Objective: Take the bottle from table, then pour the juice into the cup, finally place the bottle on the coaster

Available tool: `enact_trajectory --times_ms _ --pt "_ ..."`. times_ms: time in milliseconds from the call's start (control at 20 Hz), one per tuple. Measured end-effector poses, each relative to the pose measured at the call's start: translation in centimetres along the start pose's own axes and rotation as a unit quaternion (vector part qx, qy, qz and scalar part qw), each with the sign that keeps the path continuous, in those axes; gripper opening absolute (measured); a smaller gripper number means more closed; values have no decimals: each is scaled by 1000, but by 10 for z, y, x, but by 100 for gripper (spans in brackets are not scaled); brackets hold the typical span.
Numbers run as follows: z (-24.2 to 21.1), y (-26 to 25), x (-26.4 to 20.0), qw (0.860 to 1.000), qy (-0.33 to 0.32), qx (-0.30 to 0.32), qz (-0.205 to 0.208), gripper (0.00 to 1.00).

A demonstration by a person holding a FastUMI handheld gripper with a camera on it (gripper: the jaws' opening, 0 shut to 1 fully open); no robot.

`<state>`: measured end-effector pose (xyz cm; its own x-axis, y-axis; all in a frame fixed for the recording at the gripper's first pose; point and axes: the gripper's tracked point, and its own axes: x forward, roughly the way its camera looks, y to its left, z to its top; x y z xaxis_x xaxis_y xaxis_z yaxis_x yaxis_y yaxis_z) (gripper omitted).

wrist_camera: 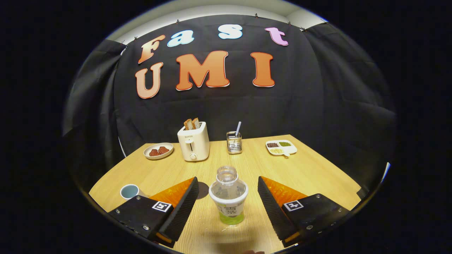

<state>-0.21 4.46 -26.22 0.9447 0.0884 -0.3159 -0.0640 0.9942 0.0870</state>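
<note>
While standing upright on the table (310,169), bottle (228,195) sits between the fingers (182,206), uncapped, clear, with a little green juice low inside and a pale label round the middle. Gripper (226,192) spread wide, released, a gap of bare wood left on each side of the bottle, neither pad touching it. Left finger angled in from one side, right finger from the other, each carrying a small square marker near its base.

Off to the left, just beyond the left finger's base, cup (129,191), pale blue inside, near the table's edge. Just past the left fingertip, a dark round coaster (202,190), mostly hidden behind that finger, lying flat on the wood, near the bottle but apart from it.

Farther back, along the far side of the table: plate (158,151) with two reddish-brown pieces on it; beside it, cream toaster (193,141) with two slices of toast (191,124) sticking up from the slots; next, metal holder (234,142) with a utensil handle leaning out of it; well to the right, white divided tray (281,147) with dark, green and yellowish fillings in separate sections.

Behind all, black cloth wall (317,98) hanging in folds.
</note>
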Motion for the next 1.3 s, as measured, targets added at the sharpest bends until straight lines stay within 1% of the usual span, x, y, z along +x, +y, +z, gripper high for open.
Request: enact_trajectory --times_ms 150,250,350,500,550,600,650,750,850,950,1150,1300 --pt "-25 2 13 1000 22 -7 -1 99" --pt "-36 1 21 999 34 -11 -4 99" --pt "-44 2 28 999 46 -2 0 99" --pt "-56 -1 37 998 59 1 -5 99" --pt "-58 -1 40 998 64 5 -6 91" --pt "-59 -1 41 998 65 10 -6 86" --pt "-58 -1 44 998 63 11 -10 70" --pt "-59 -1 41 997 80 -6 -16 63" --pt "-59 -5 41 994 105 -16 -34 58" --pt "-55 -5 37 992 118 -27 -47 58" --pt "-39 13 20 989 118 -82 -41 58" --pt "-27 33 13 984 116 -131 -33 58"
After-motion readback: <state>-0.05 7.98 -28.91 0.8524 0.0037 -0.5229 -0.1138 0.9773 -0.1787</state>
